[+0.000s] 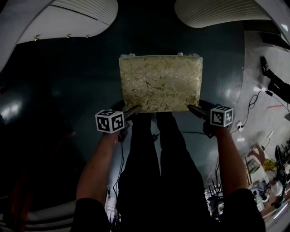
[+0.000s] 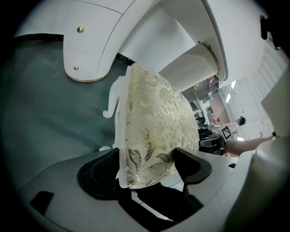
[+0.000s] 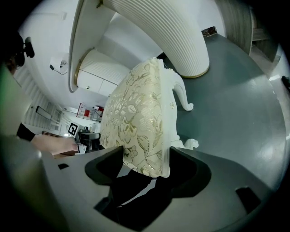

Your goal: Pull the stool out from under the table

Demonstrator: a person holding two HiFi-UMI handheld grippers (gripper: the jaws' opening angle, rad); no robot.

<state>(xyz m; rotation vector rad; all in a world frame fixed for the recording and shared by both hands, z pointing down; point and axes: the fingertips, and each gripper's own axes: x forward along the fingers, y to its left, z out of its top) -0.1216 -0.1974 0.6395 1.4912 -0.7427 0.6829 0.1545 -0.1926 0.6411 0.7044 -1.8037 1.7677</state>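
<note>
The stool [image 1: 161,81] has a cream cushion with a gold leaf pattern and white carved legs [image 3: 181,95]. In the head view it stands on the dark floor just ahead of me, below the white table [image 1: 68,18]. My left gripper [image 1: 133,111] clamps its near left corner. My right gripper [image 1: 195,110] clamps the near right corner. In the left gripper view the cushion [image 2: 154,131] fills the gap between the jaws of that gripper [image 2: 145,174]. In the right gripper view the cushion's edge [image 3: 136,122] sits the same way in the right gripper [image 3: 147,170].
Two white ribbed table pedestals [image 1: 213,13] flank the stool at the far side. My legs [image 1: 154,172] stand right behind it. Cables [image 1: 253,104] and clutter [image 1: 267,176] lie on the paler floor at the right. Another person's shoes [image 1: 272,77] show at the right edge.
</note>
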